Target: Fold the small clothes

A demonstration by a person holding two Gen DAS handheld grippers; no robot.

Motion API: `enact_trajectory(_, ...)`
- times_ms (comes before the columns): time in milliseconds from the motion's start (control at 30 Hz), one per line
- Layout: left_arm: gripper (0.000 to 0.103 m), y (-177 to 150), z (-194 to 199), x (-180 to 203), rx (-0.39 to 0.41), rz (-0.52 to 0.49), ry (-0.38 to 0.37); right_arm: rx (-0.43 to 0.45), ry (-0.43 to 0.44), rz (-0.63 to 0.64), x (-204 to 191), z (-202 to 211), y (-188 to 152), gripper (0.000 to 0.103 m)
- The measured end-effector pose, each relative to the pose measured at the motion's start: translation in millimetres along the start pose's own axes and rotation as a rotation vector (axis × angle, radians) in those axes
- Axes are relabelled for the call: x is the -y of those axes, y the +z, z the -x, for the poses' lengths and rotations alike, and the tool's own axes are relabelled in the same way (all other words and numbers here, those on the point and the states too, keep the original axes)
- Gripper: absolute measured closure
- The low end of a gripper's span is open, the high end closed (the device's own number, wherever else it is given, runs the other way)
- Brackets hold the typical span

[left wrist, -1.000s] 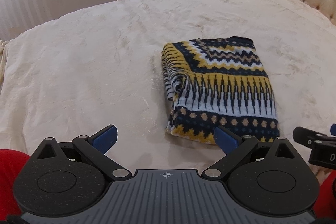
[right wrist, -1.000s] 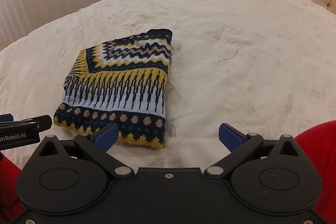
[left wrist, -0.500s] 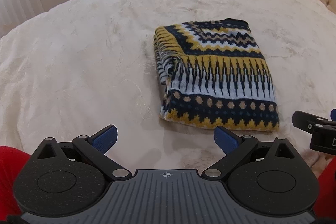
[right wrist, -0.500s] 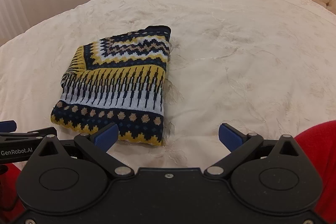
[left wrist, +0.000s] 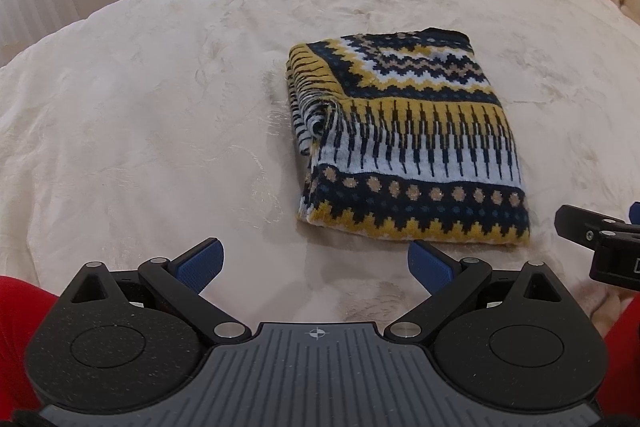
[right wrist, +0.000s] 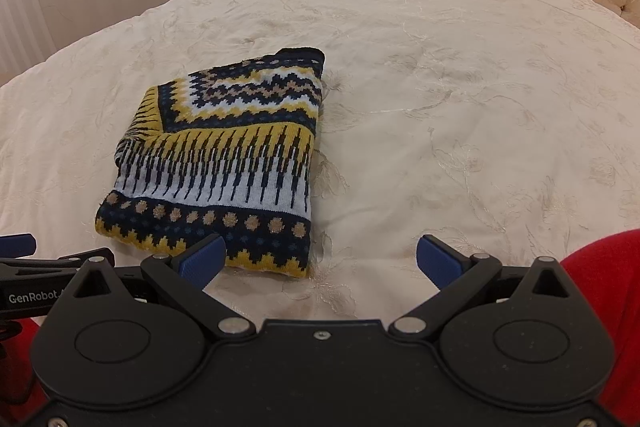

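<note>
Left gripper [right wrist: 16,267] reads "GenRobot" — folded sweater [right wrist: 224,163] beside.

Soft, warm, even indoor light fills both views, with no hard glare. Ahead of the left gripper [left wrist: 315,263], the folded sweater [left wrist: 412,143] casts only a faint shadow on the bedspread [left wrist: 140,131]. Focus is sharp up close. Fisheye distortion bows the bed's far edge, and the frame corners darken.
</note>
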State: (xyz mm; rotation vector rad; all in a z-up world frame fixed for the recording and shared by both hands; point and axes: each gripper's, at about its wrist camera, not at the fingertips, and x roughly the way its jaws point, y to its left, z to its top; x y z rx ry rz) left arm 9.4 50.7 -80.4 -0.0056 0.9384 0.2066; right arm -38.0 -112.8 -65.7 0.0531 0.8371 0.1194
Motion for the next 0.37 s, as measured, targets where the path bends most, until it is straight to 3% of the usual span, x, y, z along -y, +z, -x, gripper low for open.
enact_trajectory(367, 0.003, 0.8, -0.8, -0.6, -0.001, 0.003, 0.003, 0.000, 0.000, 0.001, 0.1, 0.0, 0.1, 0.002)
